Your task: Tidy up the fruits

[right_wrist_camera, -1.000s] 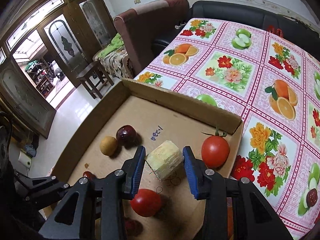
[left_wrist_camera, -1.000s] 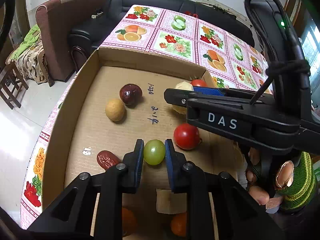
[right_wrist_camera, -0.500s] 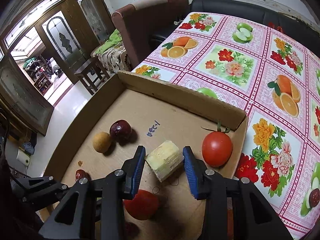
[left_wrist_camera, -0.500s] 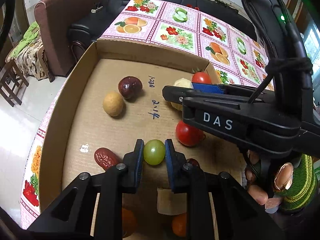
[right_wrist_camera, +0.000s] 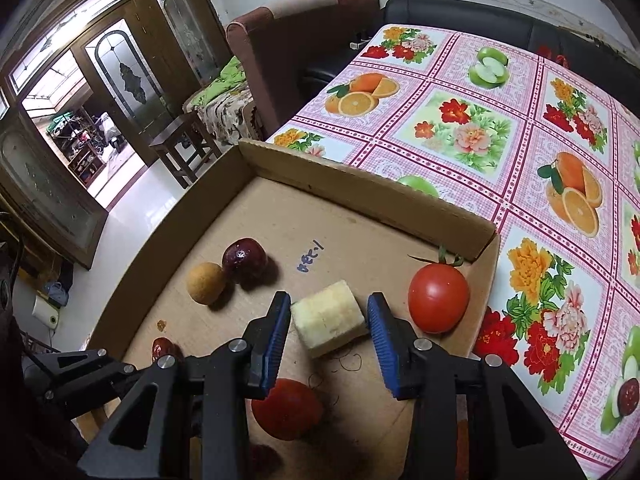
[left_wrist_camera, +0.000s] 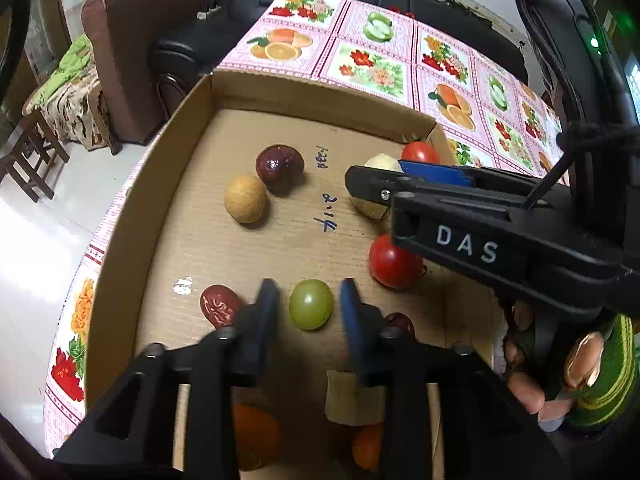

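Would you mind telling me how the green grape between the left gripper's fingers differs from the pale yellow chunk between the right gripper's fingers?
The green grape is round, smooth and glossy; the pale yellow chunk is blocky with flat, rough faces. The grape is green, the chunk cream-coloured. The grape looks smaller against its gripper's opening than the chunk does. Both lie on the cardboard box floor, each between open fingers: left gripper, right gripper.

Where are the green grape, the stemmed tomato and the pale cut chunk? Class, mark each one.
green grape (left_wrist_camera: 311,309), left wrist view, middle of its rounded front.
stemmed tomato (right_wrist_camera: 438,297), right wrist view, centre of its red skin.
pale cut chunk (right_wrist_camera: 329,317), right wrist view, middle of its top face.
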A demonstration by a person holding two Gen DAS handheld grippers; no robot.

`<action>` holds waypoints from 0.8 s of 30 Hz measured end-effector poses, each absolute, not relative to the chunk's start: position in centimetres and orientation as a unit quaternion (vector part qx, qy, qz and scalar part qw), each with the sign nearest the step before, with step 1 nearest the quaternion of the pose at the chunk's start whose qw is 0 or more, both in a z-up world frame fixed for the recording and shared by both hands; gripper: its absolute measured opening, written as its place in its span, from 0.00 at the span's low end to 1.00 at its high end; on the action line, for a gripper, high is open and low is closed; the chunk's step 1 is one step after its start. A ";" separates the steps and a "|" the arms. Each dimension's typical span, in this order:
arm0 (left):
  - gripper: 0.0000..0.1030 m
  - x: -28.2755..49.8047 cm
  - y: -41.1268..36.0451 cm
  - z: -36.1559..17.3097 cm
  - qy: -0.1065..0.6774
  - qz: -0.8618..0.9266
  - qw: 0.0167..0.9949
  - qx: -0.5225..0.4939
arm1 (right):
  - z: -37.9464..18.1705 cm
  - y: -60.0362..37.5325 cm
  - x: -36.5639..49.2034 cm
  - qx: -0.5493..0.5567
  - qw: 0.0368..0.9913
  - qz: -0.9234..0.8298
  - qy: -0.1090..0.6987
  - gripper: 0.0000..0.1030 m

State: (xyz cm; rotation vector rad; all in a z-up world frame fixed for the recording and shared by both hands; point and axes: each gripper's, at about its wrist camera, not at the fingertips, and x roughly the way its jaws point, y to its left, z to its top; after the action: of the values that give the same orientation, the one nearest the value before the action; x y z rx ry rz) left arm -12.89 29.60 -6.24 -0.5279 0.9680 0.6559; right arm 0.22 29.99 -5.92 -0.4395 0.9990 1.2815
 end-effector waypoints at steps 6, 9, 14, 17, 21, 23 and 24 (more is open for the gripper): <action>0.45 -14.0 28.2 -5.4 0.429 0.317 0.811 -0.240 | -4.7 28.7 0.1 -0.191 0.664 0.579 0.432 0.52; 0.46 -14.7 27.2 -4.9 0.420 0.323 0.815 -0.233 | -4.3 28.0 -0.3 -0.195 0.659 0.589 0.424 0.54; 0.51 -16.1 24.8 -3.7 0.408 0.339 0.822 -0.209 | -3.7 26.3 -1.2 -0.206 0.647 0.611 0.406 0.55; 0.54 -17.6 23.3 -3.1 0.399 0.358 0.821 -0.196 | -3.1 25.0 -1.7 -0.218 0.638 0.628 0.388 0.58; 0.54 -19.5 21.5 -2.2 0.382 0.370 0.825 -0.191 | -2.0 22.5 -2.7 -0.236 0.622 0.659 0.350 0.58; 0.57 -20.5 20.6 -1.9 0.376 0.381 0.823 -0.190 | -1.5 21.3 -3.2 -0.244 0.612 0.675 0.332 0.62; 0.60 -20.9 20.3 -1.9 0.376 0.382 0.822 -0.191 | -1.3 20.4 -3.7 -0.251 0.603 0.686 0.319 0.65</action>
State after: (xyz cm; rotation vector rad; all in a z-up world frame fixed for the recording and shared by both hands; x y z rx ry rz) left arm -20.87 20.30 -1.88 -0.4072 0.7995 0.8121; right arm -3.67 20.42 -1.28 -0.5815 0.7385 1.5893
